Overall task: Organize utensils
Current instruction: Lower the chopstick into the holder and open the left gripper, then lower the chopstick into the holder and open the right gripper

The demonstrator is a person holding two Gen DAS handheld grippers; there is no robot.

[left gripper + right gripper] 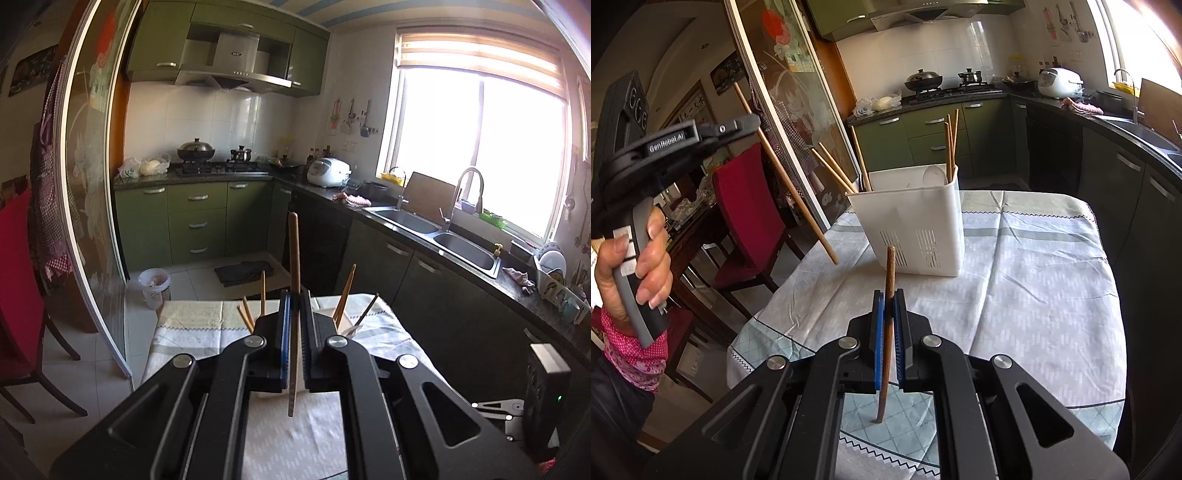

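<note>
The left gripper was pressed together on a light wooden chopstick that stood nearly upright between its pads, its tip blurred over the tablecloth below; in the right wrist view that same gripper sat high at the left edge, beyond the table's left edge, held by a hand in a pink patterned sleeve, with its pale chopstick slanting down toward the cloth; its fingertips were hard to make out there. The right gripper pinched a darker chopstick, upright, near the table's near edge, its lower end half hidden behind the gripper frame. The white utensil holder stood toward the far edge of the table, just left of centre, holding several chopsticks and what looked like a pale spoon; in the left wrist view the holder was almost wholly hidden behind the gripper, with only stick ends showing above it; a black device was cut off at the right edge.
</note>
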